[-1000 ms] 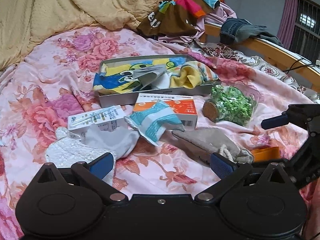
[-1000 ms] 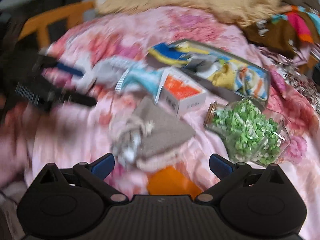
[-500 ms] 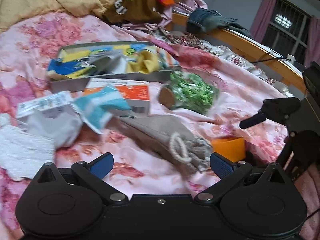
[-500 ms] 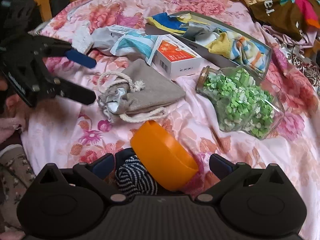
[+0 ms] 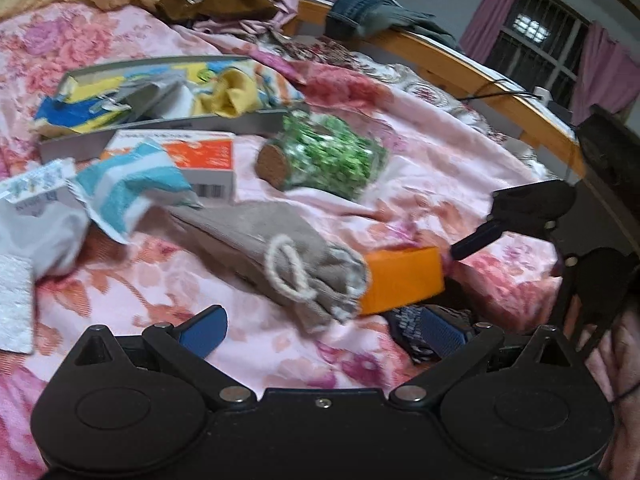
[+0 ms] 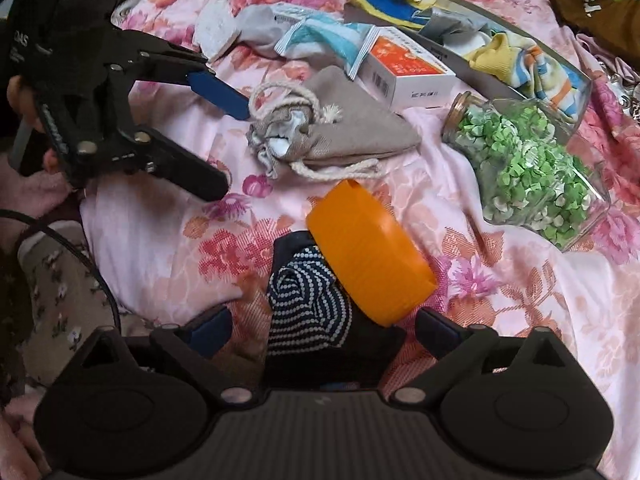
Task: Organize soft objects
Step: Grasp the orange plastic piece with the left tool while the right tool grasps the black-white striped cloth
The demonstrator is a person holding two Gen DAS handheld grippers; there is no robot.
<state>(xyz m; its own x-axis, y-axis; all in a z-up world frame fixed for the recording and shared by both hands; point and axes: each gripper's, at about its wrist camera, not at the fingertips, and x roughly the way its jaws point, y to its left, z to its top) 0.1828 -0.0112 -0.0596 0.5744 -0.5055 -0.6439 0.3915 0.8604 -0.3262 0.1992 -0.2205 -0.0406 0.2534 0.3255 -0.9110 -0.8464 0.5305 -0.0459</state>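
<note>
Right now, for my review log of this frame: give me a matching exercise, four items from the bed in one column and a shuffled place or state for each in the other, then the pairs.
Items:
1. drawstring pouch
2. glass jar
3. striped sock
4. orange-and-white box

Places or states:
A. lying on its side, full of green paper bits
B. between the open right gripper's fingers, partly under the orange container
C. mouth turned toward the left gripper, white cord looped around it
D. beside the grey tray of socks, a teal packet leaning on it

Pairs: 1-C, 2-A, 3-B, 4-D
</note>
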